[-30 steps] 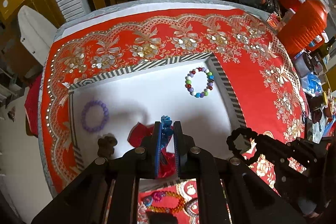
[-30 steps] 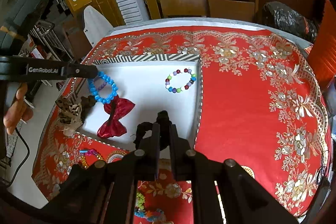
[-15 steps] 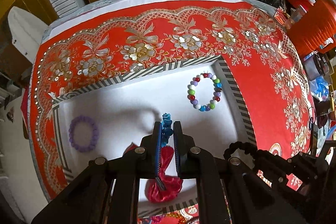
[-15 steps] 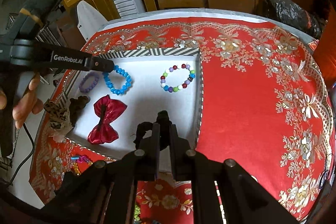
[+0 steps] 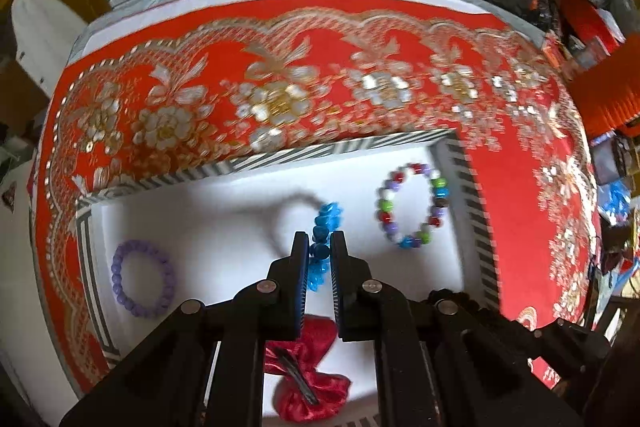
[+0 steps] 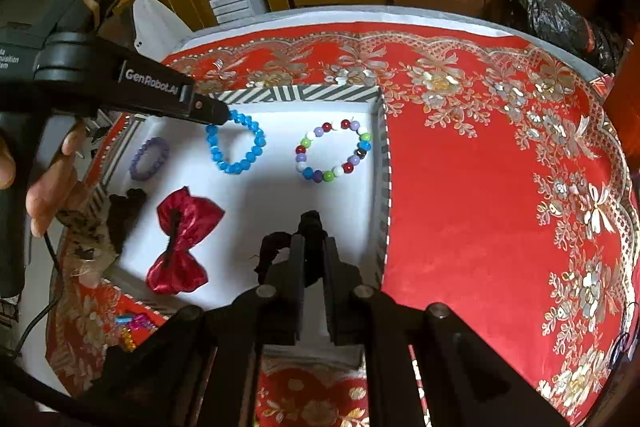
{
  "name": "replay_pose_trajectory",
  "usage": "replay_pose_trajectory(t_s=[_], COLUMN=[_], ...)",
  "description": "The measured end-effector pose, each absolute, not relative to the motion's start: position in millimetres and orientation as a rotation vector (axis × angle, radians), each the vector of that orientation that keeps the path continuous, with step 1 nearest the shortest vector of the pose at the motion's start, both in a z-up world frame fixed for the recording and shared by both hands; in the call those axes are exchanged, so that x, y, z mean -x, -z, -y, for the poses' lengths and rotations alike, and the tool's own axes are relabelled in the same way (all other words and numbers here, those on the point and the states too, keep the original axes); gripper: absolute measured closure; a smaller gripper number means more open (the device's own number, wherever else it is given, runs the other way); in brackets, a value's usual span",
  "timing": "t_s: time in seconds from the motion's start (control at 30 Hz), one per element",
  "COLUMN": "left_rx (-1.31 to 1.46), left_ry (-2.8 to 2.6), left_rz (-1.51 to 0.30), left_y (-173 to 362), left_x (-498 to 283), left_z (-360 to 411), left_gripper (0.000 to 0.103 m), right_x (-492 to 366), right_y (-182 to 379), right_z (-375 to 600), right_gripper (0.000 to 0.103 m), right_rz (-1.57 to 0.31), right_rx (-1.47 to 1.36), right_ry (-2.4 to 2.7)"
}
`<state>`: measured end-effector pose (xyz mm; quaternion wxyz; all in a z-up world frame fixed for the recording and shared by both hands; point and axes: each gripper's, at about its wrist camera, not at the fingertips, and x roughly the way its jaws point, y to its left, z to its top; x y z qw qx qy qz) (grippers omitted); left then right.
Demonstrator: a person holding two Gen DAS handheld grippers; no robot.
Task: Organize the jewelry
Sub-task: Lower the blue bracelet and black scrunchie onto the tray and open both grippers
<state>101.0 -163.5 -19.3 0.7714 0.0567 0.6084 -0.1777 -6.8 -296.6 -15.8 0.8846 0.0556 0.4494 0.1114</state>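
Now the blue bead bracelet [image 6: 236, 144], clamped between the narrow fingers of the left gripper [image 5: 320, 241], is carried farther across the white tray [image 6: 276, 199], past the red satin bow [image 6: 182, 241] toward the multicoloured bracelet [image 6: 334, 151]. A purple bracelet [image 6: 149, 159] is left at the far left. "GenRobot.AI" is printed on the left gripper. A black scrunchie [image 6: 276, 247] is pinched by the right gripper [image 6: 313, 231].

black tongs [image 5: 320, 247] with silver screws, white "genrobot.ai" lettering, a black cable, bare-skinned hand [image 6: 48, 187]
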Motion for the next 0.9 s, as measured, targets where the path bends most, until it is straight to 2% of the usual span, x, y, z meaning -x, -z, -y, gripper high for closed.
replay_pose_trajectory(t_s=[0.43, 0.5, 0.6, 0.63, 0.67, 0.8, 0.9], left_rx=[-0.056, -0.033, -0.041, -0.04, -0.044, -0.068, -0.071], left_ry=[0.338, 0.353, 0.348, 0.349, 0.349, 0.351, 0.354], left_rz=[-1.36, -1.36, -1.373, -1.37, -1.36, -1.343, -1.336], left_y=[42, 41, 42, 42, 40, 35, 29], left_x=[-109, -108, -108, -107, -106, -101, -96], left_z=[149, 149, 151, 152, 153, 156, 154], left_gripper=[0.103, 0.103, 0.103, 0.097, 0.095, 0.095, 0.095], right_x=[-15, -14, -11, -10, -8, 2, 9], right_y=[41, 42, 40, 39, 37, 26, 17], right_z=[296, 296, 296, 296, 296, 296, 297], right_gripper=[0.095, 0.085, 0.082, 0.081, 0.078, 0.065, 0.062], right_rz=[-0.951, -0.952, -0.948, -0.948, -0.944, -0.906, -0.89], right_rx=[-0.078, -0.085, -0.098, -0.097, -0.095, -0.107, -0.116], right_ry=[-0.147, -0.154, -0.163, -0.162, -0.162, -0.183, -0.181])
